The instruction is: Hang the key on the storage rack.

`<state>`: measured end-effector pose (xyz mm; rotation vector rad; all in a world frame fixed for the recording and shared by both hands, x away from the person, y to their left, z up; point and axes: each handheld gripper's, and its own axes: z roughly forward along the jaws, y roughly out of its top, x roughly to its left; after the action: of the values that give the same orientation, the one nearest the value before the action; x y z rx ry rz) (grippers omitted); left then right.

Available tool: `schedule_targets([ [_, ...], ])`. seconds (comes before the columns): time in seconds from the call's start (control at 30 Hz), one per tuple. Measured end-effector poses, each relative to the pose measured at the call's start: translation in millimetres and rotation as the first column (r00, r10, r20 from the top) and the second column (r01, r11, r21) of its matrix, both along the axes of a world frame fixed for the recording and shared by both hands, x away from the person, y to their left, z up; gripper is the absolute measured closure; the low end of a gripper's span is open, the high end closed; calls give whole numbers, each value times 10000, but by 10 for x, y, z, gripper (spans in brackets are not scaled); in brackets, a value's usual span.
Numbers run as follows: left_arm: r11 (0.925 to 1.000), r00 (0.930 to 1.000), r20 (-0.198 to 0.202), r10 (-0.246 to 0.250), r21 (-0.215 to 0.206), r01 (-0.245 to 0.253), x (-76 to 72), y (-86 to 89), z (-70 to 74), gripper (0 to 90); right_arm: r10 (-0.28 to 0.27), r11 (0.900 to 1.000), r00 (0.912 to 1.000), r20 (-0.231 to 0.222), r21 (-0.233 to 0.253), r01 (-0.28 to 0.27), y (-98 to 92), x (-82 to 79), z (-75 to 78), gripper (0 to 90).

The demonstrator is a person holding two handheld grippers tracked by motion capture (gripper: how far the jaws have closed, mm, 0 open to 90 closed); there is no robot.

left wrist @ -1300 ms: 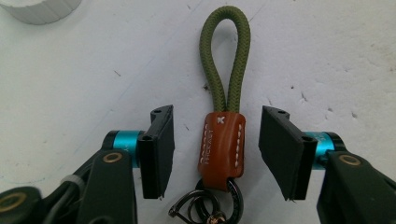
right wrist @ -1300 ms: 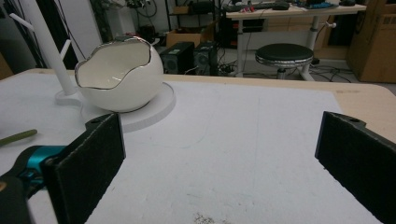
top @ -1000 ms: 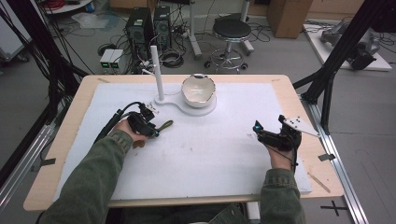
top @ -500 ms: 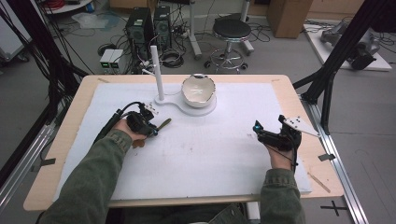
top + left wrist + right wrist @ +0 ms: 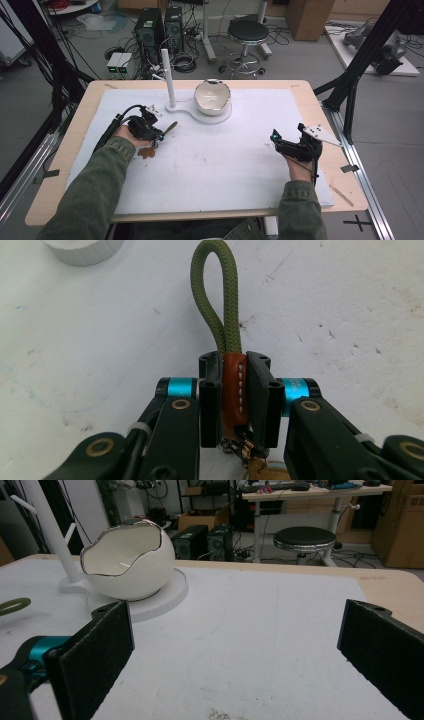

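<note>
Now left gripper [image 5: 231,390] pinching leather-wrapped keychain strap [image 5: 233,385]; right gripper [image 5: 235,645] spread wide, holding nothing

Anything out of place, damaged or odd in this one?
Nothing stands out. The bowl has a jagged eggshell rim, but its even dark edging suggests design, not damage. It sits upright on the white stand. The left gripper is clamped on the brown leather keychain; the right gripper is open over the scuffed mat.

Left tongs [image 5: 159,131] with olive cord loop [image 5: 170,128] nudged slightly toward table centre; brown tag [image 5: 146,152] now visible beneath.
</note>
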<state>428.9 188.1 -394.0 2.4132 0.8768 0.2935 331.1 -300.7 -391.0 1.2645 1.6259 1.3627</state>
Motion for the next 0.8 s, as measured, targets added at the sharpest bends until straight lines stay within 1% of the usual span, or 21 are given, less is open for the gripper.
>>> schedule_targets([
  [0.23,9989,9989,144,437,-167,-435,1,125,112,768,-2,10000,10000,6,19,2,0,-1,0,6],
  [0.37,9967,9974,182,691,-437,-682,8,210,173,768,-2,10000,10000,-3,13,2,2,0,-1,6],
  [0.47,9935,9951,168,973,-614,-961,12,275,211,768,34,10000,10000,-4,-16,-34,8,2,-3,6],
  [0.53,9908,9942,128,1065,-854,-1051,11,314,250,768,32,10000,10000,-15,-32,-32,8,4,-4,6],
  [0.6,9880,9935,167,1126,-1085,-1102,11,346,297,768,25,10000,10000,-42,-25,-26,8,5,-6,6],
  [0.63,9872,9932,165,1153,-1127,-1128,12,360,324,768,30,10000,10000,-38,-21,-30,9,5,-6,6],
  [0.7,9880,9926,295,1178,-1036,-1142,15,373,390,768,21,10000,10000,-46,-8,-21,13,5,-8,6],
  [0.8,9858,9908,432,1285,-1148,-1228,15,390,509,768,27,10000,10000,-53,-13,-27,15,4,-8,6],
])
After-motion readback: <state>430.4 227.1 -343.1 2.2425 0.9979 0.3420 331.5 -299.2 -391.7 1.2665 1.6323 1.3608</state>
